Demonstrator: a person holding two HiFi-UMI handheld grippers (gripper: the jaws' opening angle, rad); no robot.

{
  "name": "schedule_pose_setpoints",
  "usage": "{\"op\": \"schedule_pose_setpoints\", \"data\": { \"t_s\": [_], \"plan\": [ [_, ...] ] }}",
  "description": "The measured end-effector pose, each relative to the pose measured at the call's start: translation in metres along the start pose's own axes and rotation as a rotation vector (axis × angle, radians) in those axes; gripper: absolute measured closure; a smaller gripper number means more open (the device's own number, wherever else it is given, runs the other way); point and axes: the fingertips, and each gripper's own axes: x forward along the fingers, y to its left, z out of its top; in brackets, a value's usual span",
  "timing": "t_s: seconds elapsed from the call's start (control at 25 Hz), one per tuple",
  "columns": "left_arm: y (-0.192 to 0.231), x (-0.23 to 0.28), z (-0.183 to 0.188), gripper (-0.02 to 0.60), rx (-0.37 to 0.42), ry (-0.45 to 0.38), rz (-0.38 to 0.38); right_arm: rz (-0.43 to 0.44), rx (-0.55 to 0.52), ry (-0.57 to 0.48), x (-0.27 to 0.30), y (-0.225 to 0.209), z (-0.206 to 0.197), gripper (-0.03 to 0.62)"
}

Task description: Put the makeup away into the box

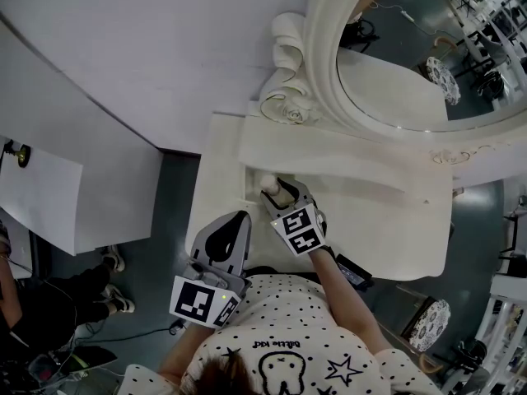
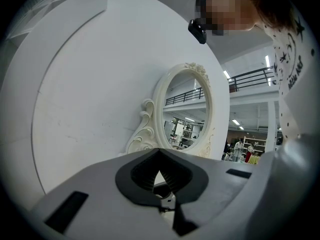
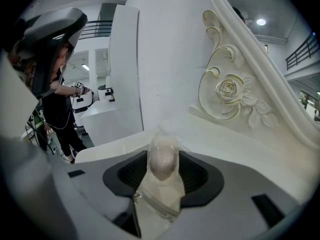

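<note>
Closest in, the polka-dot shirt (image 1: pixel 288 327) carries a tooth drawing under a line of small lettering, too small to read surely. The left gripper (image 1: pixel 236 222) hangs off the worktop's near-left edge, jaws closed together on nothing. Each marker cube (image 1: pixel 298 230) shows black-and-white squares only, no letters. Just beyond, the right gripper (image 1: pixel 278 192) tilts down over the white worktop (image 1: pixel 387 220), and its jaws clasp a pale makeup sponge (image 3: pixel 163 159) in clear plastic wrap, standing upright between the pads. No label shows on the wrap. That puts the sponge at the worktop's left side, before the carved rose scroll (image 3: pixel 229 91). Behind rises the oval mirror (image 1: pixel 412 56).
</note>
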Motion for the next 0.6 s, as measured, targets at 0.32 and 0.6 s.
{"op": "schedule_pose_setpoints", "data": {
  "t_s": [0.32, 0.6],
  "plan": [
    [-0.0001, -0.0003, 0.0014, 0.586, 0.002, -0.002, -0.003, -0.015, 0.012, -0.002, -0.0014, -0.004, 0.0011, 0.38],
    [-0.0004, 0.0004, 0.0009, 0.586, 0.0, -0.002, -0.007, -0.014, 0.018, -0.003, -0.0011, -0.0036, 0.0019, 0.368]
  ]
}}
